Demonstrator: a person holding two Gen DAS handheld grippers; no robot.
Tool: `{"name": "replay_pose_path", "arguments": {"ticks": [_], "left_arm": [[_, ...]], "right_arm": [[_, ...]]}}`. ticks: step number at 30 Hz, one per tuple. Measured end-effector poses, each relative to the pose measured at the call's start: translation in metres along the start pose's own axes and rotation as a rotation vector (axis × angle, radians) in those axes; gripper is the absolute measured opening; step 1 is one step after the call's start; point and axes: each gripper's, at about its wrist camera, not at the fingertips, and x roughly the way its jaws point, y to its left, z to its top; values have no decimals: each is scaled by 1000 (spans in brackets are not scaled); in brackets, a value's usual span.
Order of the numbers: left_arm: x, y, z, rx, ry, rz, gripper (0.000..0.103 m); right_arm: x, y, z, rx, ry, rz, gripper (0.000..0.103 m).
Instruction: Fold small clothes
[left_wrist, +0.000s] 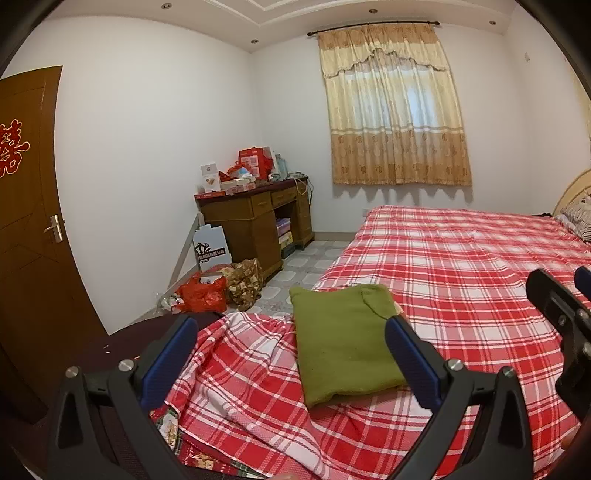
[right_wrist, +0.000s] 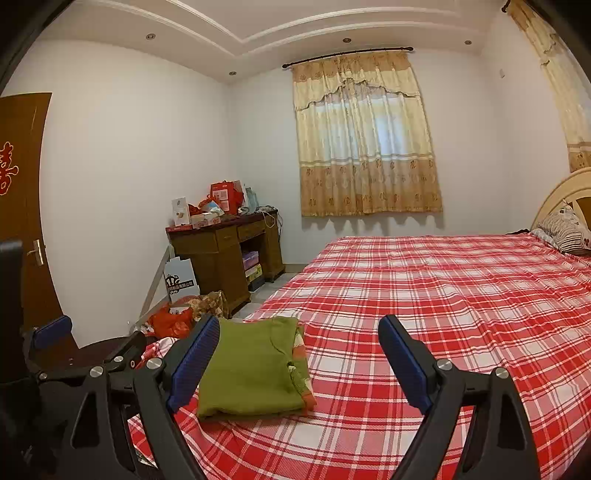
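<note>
A green garment lies folded into a neat rectangle on the red plaid bed sheet, near the bed's corner. In the right wrist view the green garment shows an orange patterned edge on its right side. My left gripper is open and empty, held above the garment with its blue fingers either side of it. My right gripper is open and empty, just right of the garment. The right gripper also shows at the right edge of the left wrist view.
The bed fills the right side, with a pillow and headboard at the far end. A wooden desk piled with boxes stands by the far wall. Bags lie on the floor. A brown door is at left.
</note>
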Motion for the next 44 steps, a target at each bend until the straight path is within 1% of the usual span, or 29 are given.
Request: {"name": "replay_pose_path", "arguments": {"ticks": [8,13,20,25,29,32,36,44], "left_arm": [[10,1,-3,-7,51,-51,103],[15,3,-4,-22,74,-50,103],[21,7,-5,-45,109,-69,103],[25,7,-8,-56,129,-111,103],[24,3,-8,-23,114,-89,103],[23,4,-8,-24,112,-90,103],[21,2,-7,-14,103,-69,103],[28,2,-9,-6,125,-74,103]], "right_arm": [[2,-1,-3,6,8,-4,88],[4,0,-6,9,18,-6,88],[5,2,-7,8,21,-7,88],[7,1,-9,13,24,-5,88],[10,0,-11,19,32,-1,89],[11,0,-13,20,35,-1,88],[13,-1,-14,22,39,-2,88],[16,-9,-15,45,52,-6,89]]}}
